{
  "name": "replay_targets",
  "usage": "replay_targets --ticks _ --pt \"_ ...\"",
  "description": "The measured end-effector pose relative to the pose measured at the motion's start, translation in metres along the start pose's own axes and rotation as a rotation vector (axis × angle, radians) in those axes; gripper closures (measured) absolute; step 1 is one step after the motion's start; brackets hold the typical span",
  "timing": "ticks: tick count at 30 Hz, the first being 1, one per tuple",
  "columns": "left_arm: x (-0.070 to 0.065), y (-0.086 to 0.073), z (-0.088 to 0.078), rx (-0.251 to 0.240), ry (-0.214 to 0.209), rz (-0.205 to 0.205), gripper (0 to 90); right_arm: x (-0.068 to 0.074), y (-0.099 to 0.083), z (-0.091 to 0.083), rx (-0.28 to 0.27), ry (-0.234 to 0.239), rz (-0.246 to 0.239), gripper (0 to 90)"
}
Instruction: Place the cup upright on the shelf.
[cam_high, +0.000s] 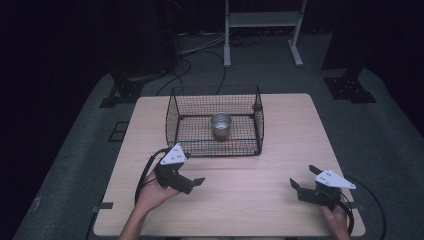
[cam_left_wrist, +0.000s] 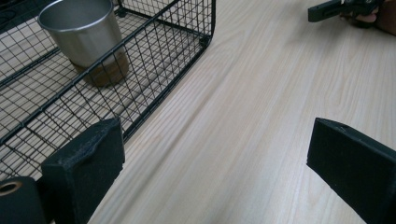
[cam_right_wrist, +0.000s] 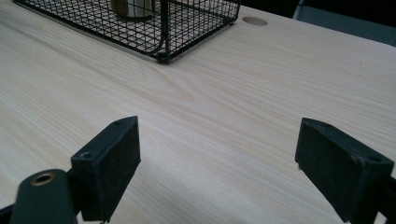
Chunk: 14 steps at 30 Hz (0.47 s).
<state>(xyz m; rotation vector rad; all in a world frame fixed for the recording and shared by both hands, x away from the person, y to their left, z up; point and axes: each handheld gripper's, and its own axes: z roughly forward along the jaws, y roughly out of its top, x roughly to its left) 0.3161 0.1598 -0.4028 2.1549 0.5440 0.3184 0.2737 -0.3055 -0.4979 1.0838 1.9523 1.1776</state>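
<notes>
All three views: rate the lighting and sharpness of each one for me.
High view: dim, the room around the pale wooden table nearly black, the round steel cup catching faint light. Left gripper view: bright and even, the black wire basket sharp, the near black fingers slightly soft. Right gripper view: bright, wood grain crisp, fingers slightly soft, no harsh shadows.
</notes>
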Motion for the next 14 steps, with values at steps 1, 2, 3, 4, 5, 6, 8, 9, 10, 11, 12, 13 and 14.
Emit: replay_targets --ticks 1,2,3,4,5,6,8,9,10,11,12,13,14 --pt "0.000 0.000 0.000 0.000 0.000 0.000 3.1 0.000 0.000 0.000 0.000 0.000 0.000 13.4" --pt "-0.001 -0.003 0.000 0.001 0.002 -0.004 2.9 0.000 0.000 0.000 0.000 0.000 -0.001 13.4" --pt "-0.001 -0.003 0.000 0.001 0.002 -0.004 2.9 0.000 0.000 0.000 0.000 0.000 -0.001 13.4" --pt "-0.002 -0.007 -0.001 0.000 0.004 -0.008 2.8 0.000 0.000 0.000 0.000 0.000 -0.002 13.4" --pt "-0.003 -0.008 -0.001 -0.003 0.006 -0.010 2.8 0.000 0.000 0.000 0.000 0.000 -0.002 13.4" --pt "-0.003 -0.011 -0.001 -0.003 0.008 -0.013 2.7 0.000 0.000 0.000 0.000 0.000 -0.003 13.4" --pt "-0.005 -0.015 -0.002 -0.005 0.016 -0.017 2.4 0.000 0.000 0.000 0.000 -0.001 -0.002 13.4" --pt "-0.006 -0.017 -0.002 -0.007 0.021 -0.020 2.3 0.000 0.000 0.000 0.000 0.000 -0.002 13.4" --pt "-0.007 -0.020 -0.002 -0.008 0.024 -0.022 2.2 0.000 0.000 0.000 0.000 0.001 -0.002 13.4" --pt "-0.009 -0.024 -0.003 -0.015 0.028 -0.028 1.9 0.000 0.000 0.000 -0.001 0.000 -0.002 13.4" --pt "-0.009 -0.027 -0.003 -0.019 0.029 -0.037 1.9 0.000 0.000 0.000 -0.001 0.000 -0.002 13.4" --pt "-0.010 -0.031 -0.003 -0.020 0.032 -0.047 1.9 0.000 0.000 0.000 -0.002 0.000 -0.001 13.4" --pt "-0.010 -0.031 -0.003 -0.020 0.032 -0.047 1.9 0.000 0.000 0.000 -0.002 0.000 -0.001 13.4"
